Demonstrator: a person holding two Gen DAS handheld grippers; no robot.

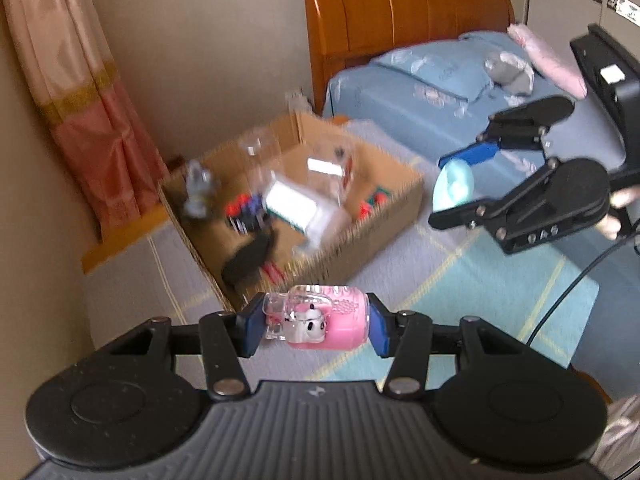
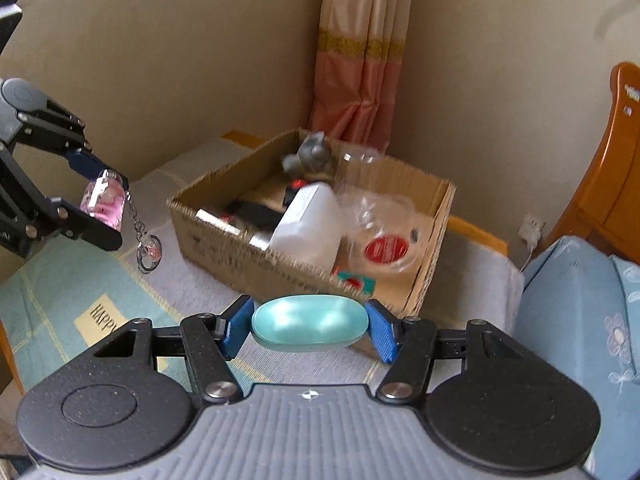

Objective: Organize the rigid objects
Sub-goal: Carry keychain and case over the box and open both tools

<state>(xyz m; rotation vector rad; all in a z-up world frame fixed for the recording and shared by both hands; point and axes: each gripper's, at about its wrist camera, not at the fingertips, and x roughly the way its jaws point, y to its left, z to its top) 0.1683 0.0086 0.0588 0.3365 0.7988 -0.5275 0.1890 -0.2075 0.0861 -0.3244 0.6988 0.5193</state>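
My left gripper (image 1: 316, 324) is shut on a pink keychain bottle (image 1: 320, 322) with a small cow figure, held above the bed short of the cardboard box (image 1: 384, 220). In the right wrist view the same bottle (image 2: 105, 202) hangs a chain and ring (image 2: 149, 252) below the left gripper (image 2: 102, 204). My right gripper (image 2: 310, 328) is shut on a teal oval case (image 2: 310, 327), just before the box (image 2: 224, 240); it also shows in the left wrist view (image 1: 452, 188). The box holds a white bottle (image 2: 308, 224), a clear jar (image 2: 384, 236), a grey toy (image 2: 310, 156) and several small items.
The box sits on a grey and teal blanket (image 2: 60, 292) by the beige wall and a pink curtain (image 2: 360, 72). A wooden headboard (image 1: 400, 12), blue pillows (image 1: 432, 72) and a pink cloth (image 1: 552, 60) lie to the right.
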